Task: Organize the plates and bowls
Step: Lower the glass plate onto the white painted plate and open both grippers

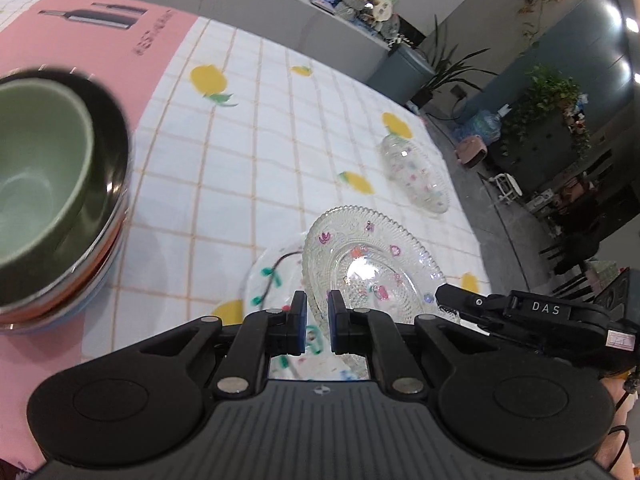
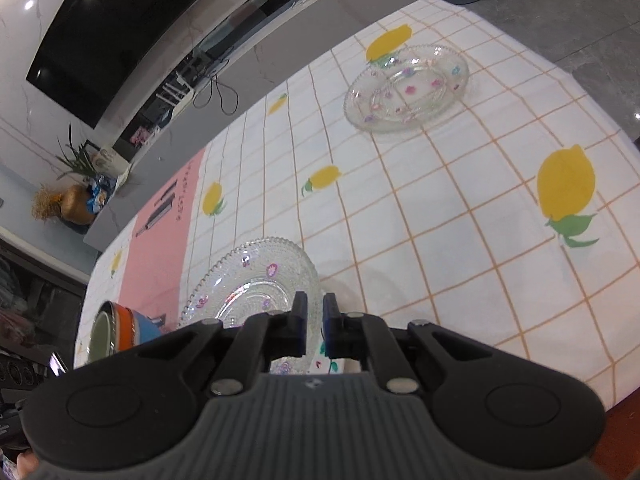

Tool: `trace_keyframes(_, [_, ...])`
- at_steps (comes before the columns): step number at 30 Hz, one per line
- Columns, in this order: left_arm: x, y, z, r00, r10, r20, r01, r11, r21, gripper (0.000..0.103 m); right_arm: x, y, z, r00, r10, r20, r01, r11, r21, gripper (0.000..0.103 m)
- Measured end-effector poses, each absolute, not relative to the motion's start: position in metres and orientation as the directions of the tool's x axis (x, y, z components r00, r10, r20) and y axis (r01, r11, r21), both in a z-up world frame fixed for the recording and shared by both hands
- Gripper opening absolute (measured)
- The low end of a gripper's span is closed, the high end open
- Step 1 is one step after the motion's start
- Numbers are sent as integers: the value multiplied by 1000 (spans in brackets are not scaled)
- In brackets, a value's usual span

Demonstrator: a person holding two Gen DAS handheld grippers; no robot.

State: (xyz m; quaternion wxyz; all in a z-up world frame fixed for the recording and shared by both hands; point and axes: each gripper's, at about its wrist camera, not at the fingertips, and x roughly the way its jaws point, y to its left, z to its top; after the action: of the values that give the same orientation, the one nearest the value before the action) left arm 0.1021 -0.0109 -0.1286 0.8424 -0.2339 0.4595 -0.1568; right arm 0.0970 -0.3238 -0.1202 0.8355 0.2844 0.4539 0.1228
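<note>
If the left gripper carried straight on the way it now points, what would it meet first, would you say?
The left gripper is shut on the rim of the clear patterned glass plate, so that comes first. Beyond it probably lies the lemon-print checked tablecloth, though depth is hard to judge.

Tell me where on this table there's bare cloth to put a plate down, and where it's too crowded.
Free: the checked cloth between the far flowered glass plate and the near beaded glass plate, and its right part around the big lemon print. Crowded: the near edge, where both grippers, the beaded plate, a plate beneath it and the stacked bowls sit close.
</note>
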Motion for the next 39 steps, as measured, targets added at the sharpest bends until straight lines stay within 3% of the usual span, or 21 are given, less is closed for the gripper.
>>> trace_keyframes(19, [87, -16, -142, 530, -367, -764, 35, 910, -413, 11, 102, -287, -144, 542, 394, -742, -78, 903, 422, 7])
trace_keyframes(29, [86, -26, -137, 516, -313, -797, 60, 942, -331, 11, 98, -262, -139, 559, 276, -782, -169, 961, 218, 7])
trace_keyframes(33, [82, -31, -134, 534, -266, -802, 65, 959, -275, 21, 97, -263, -138, 561, 272, -782, -158, 962, 222, 7])
trace_keyframes(36, [78, -31, -128, 566, -255, -784, 74, 963, -259, 35, 94, -262, -136, 570, 274, -775, -158, 962, 224, 11])
trace_keyframes(37, [76, -31, -126, 575, -251, -779, 75, 964, -255, 36, 94, -262, -135, 575, 272, -772, -153, 962, 225, 18])
trace_keyframes(38, [75, -31, -124, 585, -244, -774, 75, 966, -248, 37, 93, -263, -133, 579, 273, -768, -150, 962, 229, 31])
trace_keyframes(39, [73, -31, -122, 595, -240, -767, 81, 967, -240, 38, 92, -263, -131, 587, 276, -761, -146, 961, 235, 35])
